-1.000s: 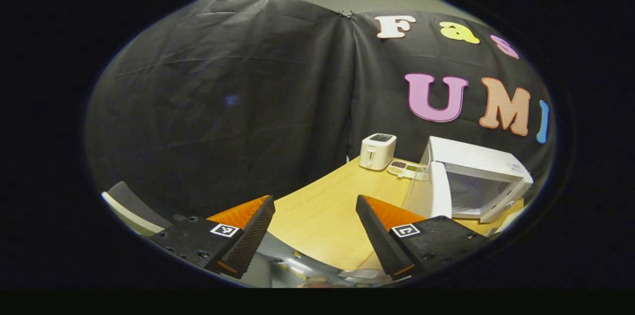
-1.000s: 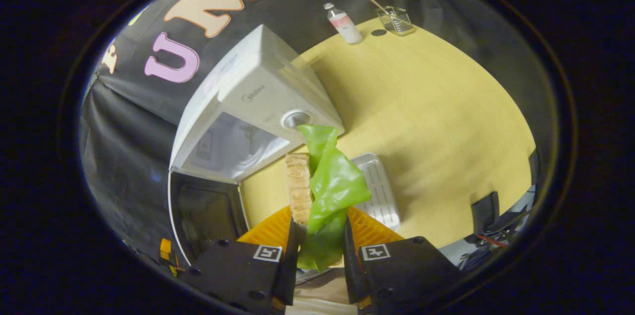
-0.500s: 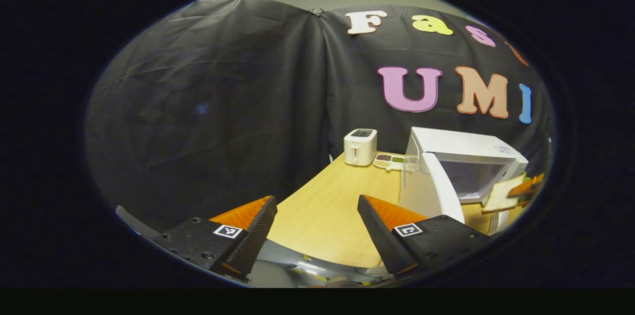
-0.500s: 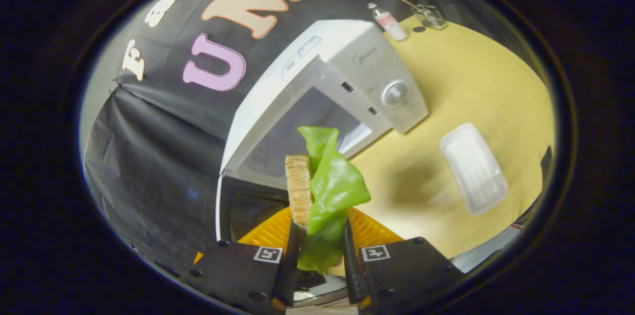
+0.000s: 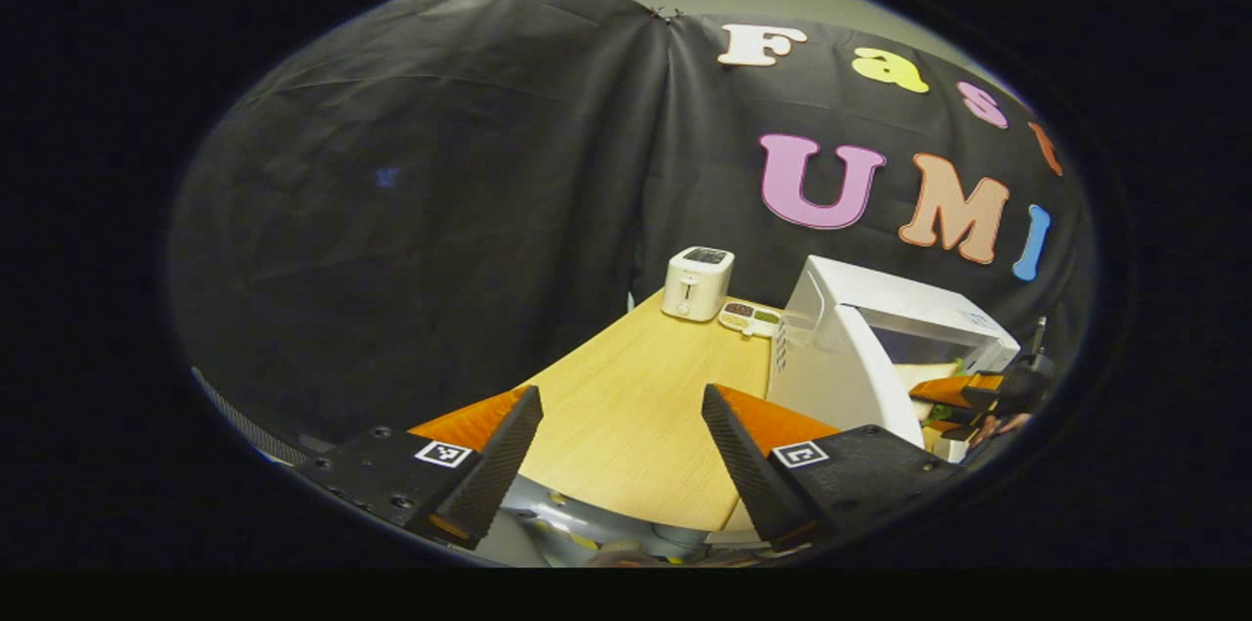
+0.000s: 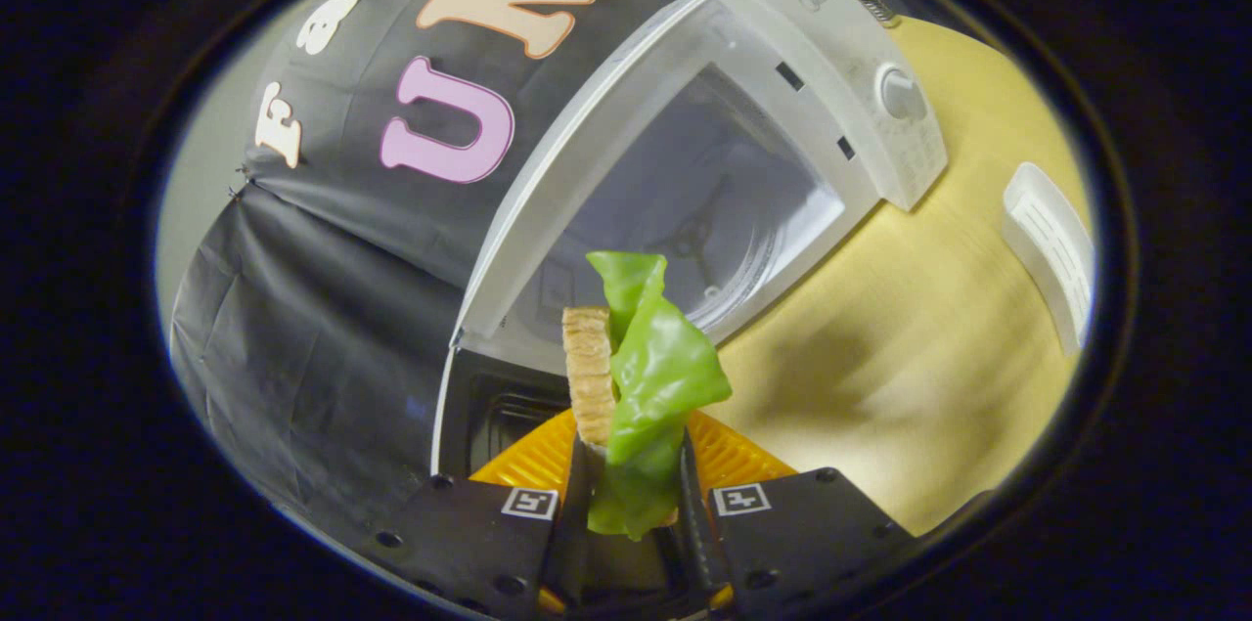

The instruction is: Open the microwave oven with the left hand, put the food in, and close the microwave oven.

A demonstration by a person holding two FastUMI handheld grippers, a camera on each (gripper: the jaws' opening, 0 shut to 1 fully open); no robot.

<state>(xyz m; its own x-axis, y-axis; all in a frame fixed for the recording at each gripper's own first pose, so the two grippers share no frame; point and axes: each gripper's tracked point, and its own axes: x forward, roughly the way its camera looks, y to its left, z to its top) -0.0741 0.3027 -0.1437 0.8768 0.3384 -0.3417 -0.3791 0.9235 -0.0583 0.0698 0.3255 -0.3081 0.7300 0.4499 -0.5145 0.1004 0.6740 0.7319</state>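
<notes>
With the microwave oven (image 6: 743, 161) door (image 5: 841, 377) open, my right gripper (image 6: 631, 504) clamps the sandwich (image 6: 636, 386) just before the cavity, my left gripper (image 5: 621, 450) spread wide and empty; next, insert.

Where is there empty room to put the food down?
Inside the open white microwave oven, the round glass plate is bare. Bare wooden tabletop runs from the white toaster forward. The corner by the small snack tray is crowded.

From my left gripper view, the toaster (image 5: 695, 283) stands far on the table (image 5: 636, 416); the microwave (image 5: 880, 347) sits right, a small dish (image 5: 749, 316) between them.
</notes>
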